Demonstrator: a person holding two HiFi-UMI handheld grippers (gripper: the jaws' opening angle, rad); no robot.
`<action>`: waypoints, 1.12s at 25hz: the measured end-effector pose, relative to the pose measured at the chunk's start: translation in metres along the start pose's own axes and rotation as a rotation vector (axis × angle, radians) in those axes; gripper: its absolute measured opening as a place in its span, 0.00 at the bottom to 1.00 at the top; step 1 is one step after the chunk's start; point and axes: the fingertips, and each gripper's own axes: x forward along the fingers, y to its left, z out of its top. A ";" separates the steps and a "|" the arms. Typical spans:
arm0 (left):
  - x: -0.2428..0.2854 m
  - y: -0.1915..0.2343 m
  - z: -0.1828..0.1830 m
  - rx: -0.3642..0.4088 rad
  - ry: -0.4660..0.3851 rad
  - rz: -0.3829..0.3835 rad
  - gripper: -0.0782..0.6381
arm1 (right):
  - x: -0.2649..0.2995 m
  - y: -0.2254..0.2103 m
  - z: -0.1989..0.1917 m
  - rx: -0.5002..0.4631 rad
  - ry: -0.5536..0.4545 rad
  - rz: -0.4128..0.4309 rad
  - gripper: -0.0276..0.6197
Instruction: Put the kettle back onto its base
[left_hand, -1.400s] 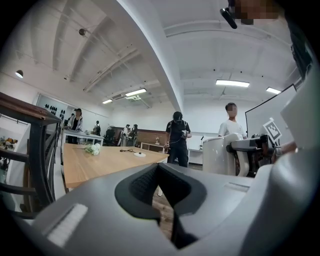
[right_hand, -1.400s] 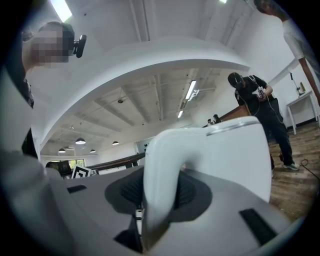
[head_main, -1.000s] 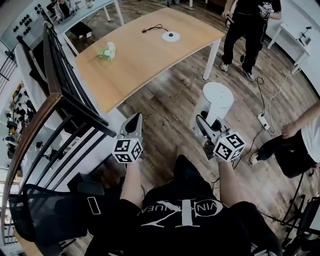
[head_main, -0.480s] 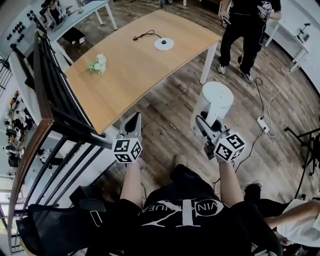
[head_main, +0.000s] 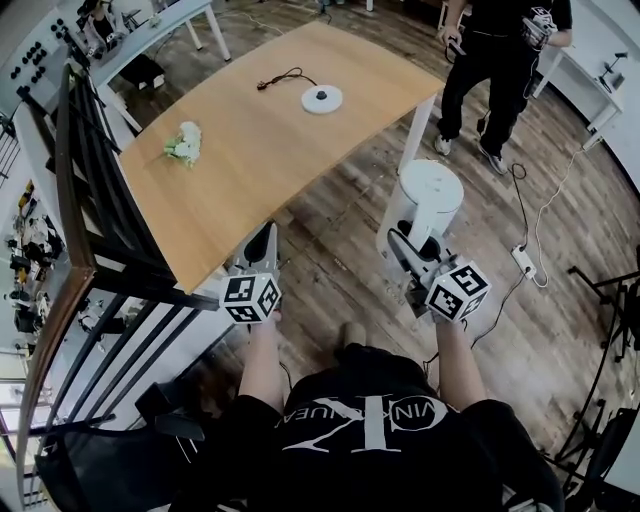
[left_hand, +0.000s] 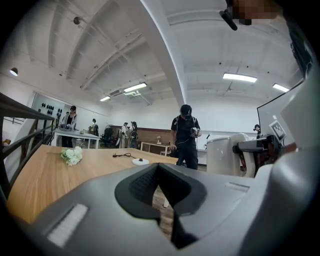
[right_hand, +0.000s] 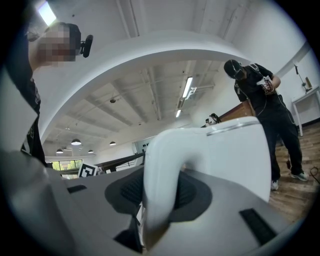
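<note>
Kettle (head_main: 432, 200) first: it is white, it stands upright, and you hold it over the wooden floor (head_main: 340, 210), just off the near corner of the table (head_main: 250, 160). Your right gripper (head_main: 402, 245) pinches the handle (right_hand: 160, 190) of the kettle. In the right gripper view the handle runs down between the two jaws and fills the gap, and both pads press on it. The body of the kettle is straight ahead of the jaws, on their far side, with its lid at the top.

Your left gripper (head_main: 263, 240) is beside the edge of the table, well apart from the kettle. Its jaws are pressed together and they hold nothing; in the left gripper view you see only the floor behind them.

The base (head_main: 322, 98) is a flat white disc that lies on the far part of the table, well apart from the kettle. A dark cord (head_main: 280, 77) goes from it toward the far edge. A small bunch of flowers (head_main: 183, 143) lies near the left edge of the table. A person (head_main: 490, 60) in dark clothes stands beyond the right corner of the table.
</note>
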 end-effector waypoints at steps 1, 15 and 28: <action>0.006 0.001 0.000 -0.002 0.000 0.003 0.12 | 0.003 -0.005 0.001 -0.001 0.002 0.005 0.23; 0.050 -0.004 -0.004 -0.004 0.011 0.008 0.12 | 0.019 -0.044 0.013 -0.016 0.009 0.025 0.23; 0.105 0.015 -0.010 -0.022 0.026 0.021 0.12 | 0.048 -0.083 0.015 -0.003 0.022 0.025 0.23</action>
